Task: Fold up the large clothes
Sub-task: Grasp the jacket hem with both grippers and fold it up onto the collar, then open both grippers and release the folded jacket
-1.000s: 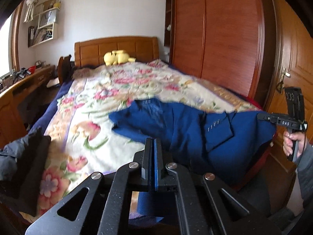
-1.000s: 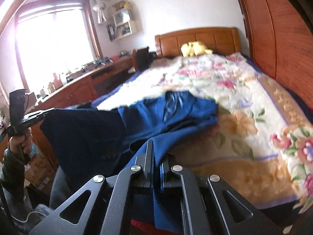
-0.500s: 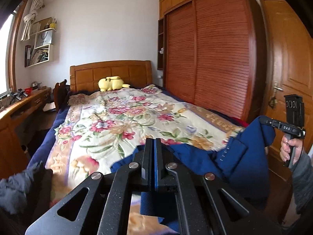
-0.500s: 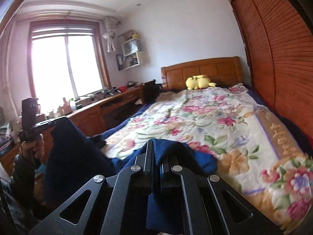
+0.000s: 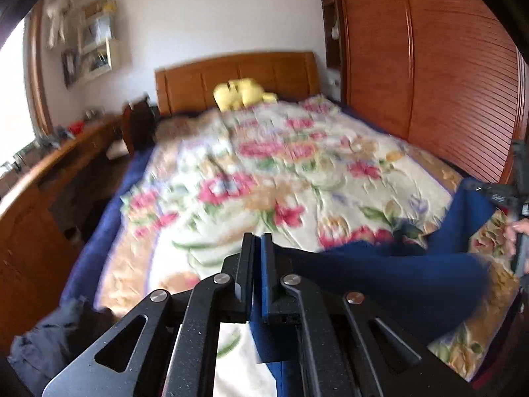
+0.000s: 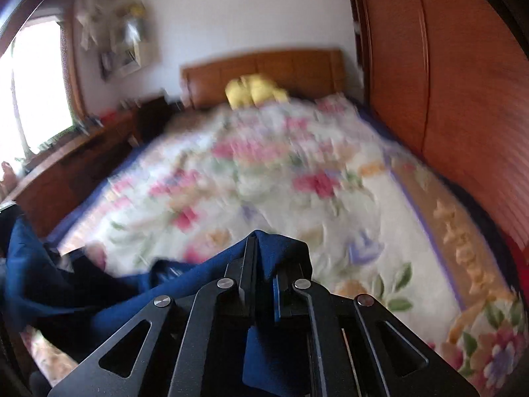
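A dark blue garment (image 5: 390,274) hangs stretched between my two grippers above the near end of the floral bed (image 5: 264,172). My left gripper (image 5: 257,241) is shut on one edge of it. My right gripper (image 6: 261,248) is shut on the other edge, with cloth (image 6: 99,291) bunched over its fingers and trailing to the left. In the left wrist view the right gripper (image 5: 506,195) shows at the right edge, pinching the cloth. Both views are motion-blurred.
A yellow plush toy (image 5: 241,94) lies by the wooden headboard (image 5: 238,72). A wooden wardrobe (image 5: 429,82) runs along the right. A desk (image 5: 49,172) and a dark chair (image 5: 139,125) stand left of the bed. Dark clothing (image 5: 49,340) lies at the lower left.
Both grippers swung forward and down over the bed with the blue garment. The garment, earlier lifted off the bed and hanging, now stretches low over the near end of the quilt.
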Motion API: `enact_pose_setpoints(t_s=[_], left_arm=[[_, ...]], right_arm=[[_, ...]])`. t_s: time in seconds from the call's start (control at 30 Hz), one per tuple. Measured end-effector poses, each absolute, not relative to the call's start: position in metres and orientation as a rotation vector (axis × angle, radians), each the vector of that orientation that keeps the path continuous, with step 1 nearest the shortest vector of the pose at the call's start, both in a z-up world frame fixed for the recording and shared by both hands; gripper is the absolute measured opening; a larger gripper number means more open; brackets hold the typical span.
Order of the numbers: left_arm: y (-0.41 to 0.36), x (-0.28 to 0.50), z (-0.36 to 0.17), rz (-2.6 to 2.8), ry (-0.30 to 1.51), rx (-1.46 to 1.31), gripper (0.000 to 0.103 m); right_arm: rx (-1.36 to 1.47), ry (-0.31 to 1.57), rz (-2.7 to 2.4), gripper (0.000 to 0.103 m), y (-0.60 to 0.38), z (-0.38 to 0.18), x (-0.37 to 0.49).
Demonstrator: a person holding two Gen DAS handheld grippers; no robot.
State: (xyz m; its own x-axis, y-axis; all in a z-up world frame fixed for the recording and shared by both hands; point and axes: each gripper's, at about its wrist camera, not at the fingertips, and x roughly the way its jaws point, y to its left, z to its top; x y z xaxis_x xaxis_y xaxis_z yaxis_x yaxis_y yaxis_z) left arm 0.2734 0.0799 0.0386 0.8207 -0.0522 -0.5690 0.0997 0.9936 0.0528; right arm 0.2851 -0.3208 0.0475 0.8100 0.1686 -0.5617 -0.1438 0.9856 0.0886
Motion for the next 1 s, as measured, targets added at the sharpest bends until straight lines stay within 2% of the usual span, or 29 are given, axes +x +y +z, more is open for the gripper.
enact_pose_setpoints(t_s=[0.03, 0.07, 0.1, 0.17, 0.2, 0.33, 0.43, 0.57, 1.0], left_arm=[[0.080, 0.274, 0.027, -0.098, 0.611, 0.075, 0.008], [0.079, 0.274, 0.015, -0.106, 0.620, 0.078, 0.012], [0.076, 0.274, 0.005, -0.113, 0.631, 0.084, 0.018], [0.070, 0.275, -0.011, -0.137, 0.653, 0.086, 0.027], [0.066, 0.275, -0.022, -0.157, 0.667, 0.072, 0.029], [0.055, 0.271, -0.052, -0.212, 0.688, 0.018, 0.036], [0.047, 0.267, -0.073, -0.231, 0.698, -0.012, 0.047], [0.042, 0.262, -0.096, -0.263, 0.708, -0.043, 0.053], [0.045, 0.247, -0.119, -0.285, 0.737, 0.024, 0.053]], right_arm=[[0.033, 0.657, 0.176, 0.008, -0.318, 0.031, 0.293], [0.021, 0.691, 0.183, 0.017, -0.314, 0.019, 0.300], [-0.013, 0.714, 0.173, 0.037, -0.308, 0.006, 0.301], [-0.092, 0.715, 0.136, 0.062, -0.301, -0.012, 0.297], [-0.109, 0.724, 0.140, 0.069, -0.296, -0.019, 0.303], [-0.156, 0.745, 0.179, 0.069, -0.266, -0.029, 0.324], [-0.161, 0.755, 0.274, 0.069, -0.260, -0.026, 0.324], [-0.207, 0.784, 0.362, 0.069, -0.253, -0.044, 0.320], [-0.430, 0.923, 0.338, 0.069, -0.231, -0.089, 0.313]])
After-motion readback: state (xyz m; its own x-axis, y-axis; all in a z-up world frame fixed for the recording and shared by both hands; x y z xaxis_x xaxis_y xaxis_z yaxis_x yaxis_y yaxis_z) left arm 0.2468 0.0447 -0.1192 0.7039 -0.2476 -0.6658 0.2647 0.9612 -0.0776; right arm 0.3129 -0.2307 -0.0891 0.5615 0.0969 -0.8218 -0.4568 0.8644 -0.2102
